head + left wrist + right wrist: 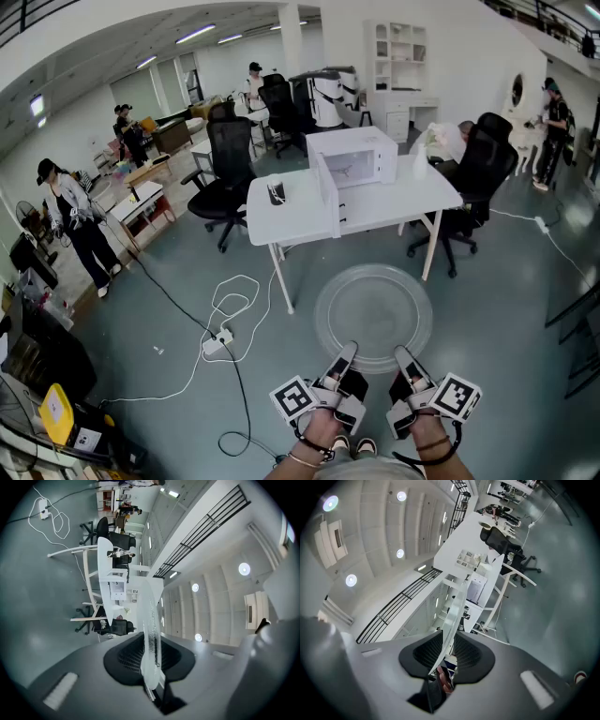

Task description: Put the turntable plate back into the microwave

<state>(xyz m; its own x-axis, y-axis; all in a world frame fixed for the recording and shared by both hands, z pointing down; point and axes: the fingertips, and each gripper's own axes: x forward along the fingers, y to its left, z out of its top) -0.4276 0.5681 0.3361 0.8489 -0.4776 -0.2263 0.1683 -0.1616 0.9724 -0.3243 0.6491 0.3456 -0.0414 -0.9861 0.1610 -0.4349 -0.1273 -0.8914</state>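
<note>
A clear round glass turntable plate (373,316) hangs level above the floor in the head view, held by its near rim. My left gripper (349,352) is shut on the rim's left part and my right gripper (401,355) on its right part. In the left gripper view the plate (151,634) shows edge-on, pinched between the black pads (129,656). The right gripper view shows the same plate (452,616) edge-on between that gripper's pads (469,654). The white microwave (349,159) stands on a white table (300,214) ahead, with its door (328,194) swung open toward me.
Black office chairs (225,169) stand around the table, and a black cup (276,191) sits on it. A white cable with a power strip (216,342) lies on the floor at the left. People stand at the left (70,220) and far right (553,122).
</note>
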